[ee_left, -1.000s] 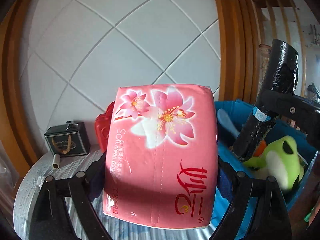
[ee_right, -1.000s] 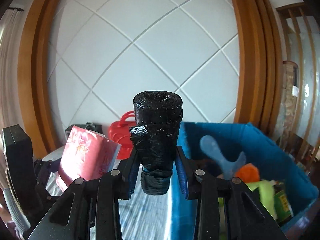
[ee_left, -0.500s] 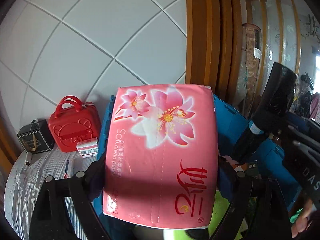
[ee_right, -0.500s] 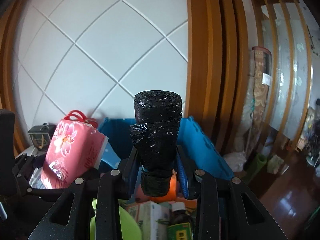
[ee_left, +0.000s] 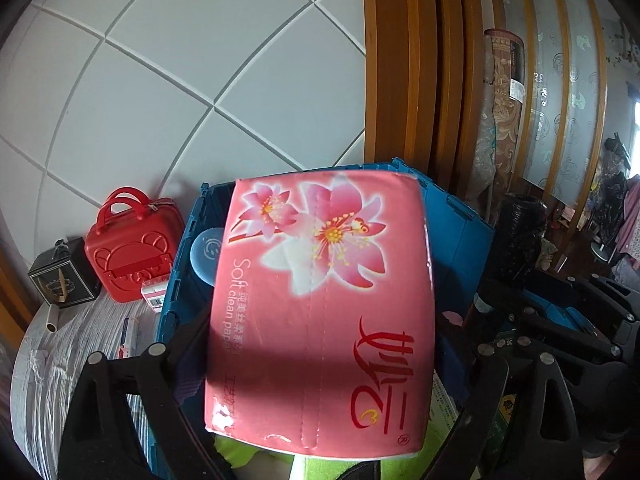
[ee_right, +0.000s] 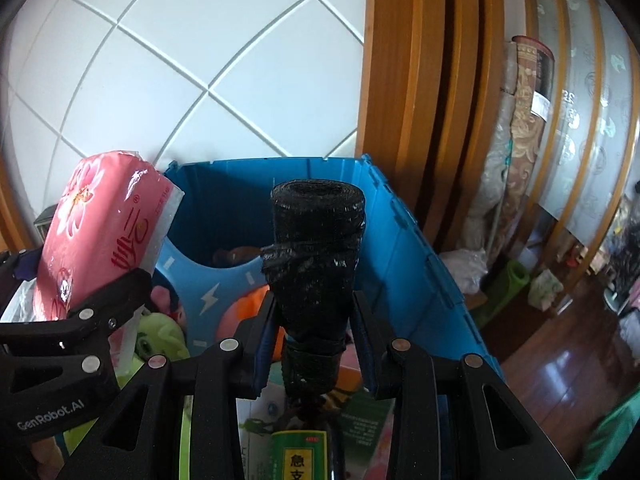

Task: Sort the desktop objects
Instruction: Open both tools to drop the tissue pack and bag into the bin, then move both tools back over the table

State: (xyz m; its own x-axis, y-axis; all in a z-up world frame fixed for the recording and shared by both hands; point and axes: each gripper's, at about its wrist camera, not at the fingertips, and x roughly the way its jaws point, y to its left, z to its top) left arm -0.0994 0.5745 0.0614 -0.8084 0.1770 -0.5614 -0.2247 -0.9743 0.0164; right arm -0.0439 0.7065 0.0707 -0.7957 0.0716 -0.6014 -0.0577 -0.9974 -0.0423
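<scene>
My left gripper [ee_left: 320, 344] is shut on a pink tissue pack [ee_left: 320, 312] printed with flowers and holds it above the blue crate [ee_left: 460, 224]. The pack also shows at the left of the right wrist view [ee_right: 100, 236]. My right gripper [ee_right: 314, 332] is shut on a black roll of bags [ee_right: 316, 256], upright, over the blue crate [ee_right: 408, 264]. The roll also shows at the right of the left wrist view [ee_left: 518, 236]. The crate holds plush toys, boxes and a green-labelled bottle [ee_right: 300, 456].
On the grey table [ee_left: 36, 384] left of the crate stand a red mini suitcase [ee_left: 128, 252], a black gift box [ee_left: 64, 284], a small white roll [ee_left: 52, 318] and a small carton [ee_left: 154, 294]. A tiled wall is behind; wooden door frames and floor lie right.
Both grippers have swung right from the table to over the blue crate, still holding the tissue pack and the black roll. The crate's contents now lie below them.
</scene>
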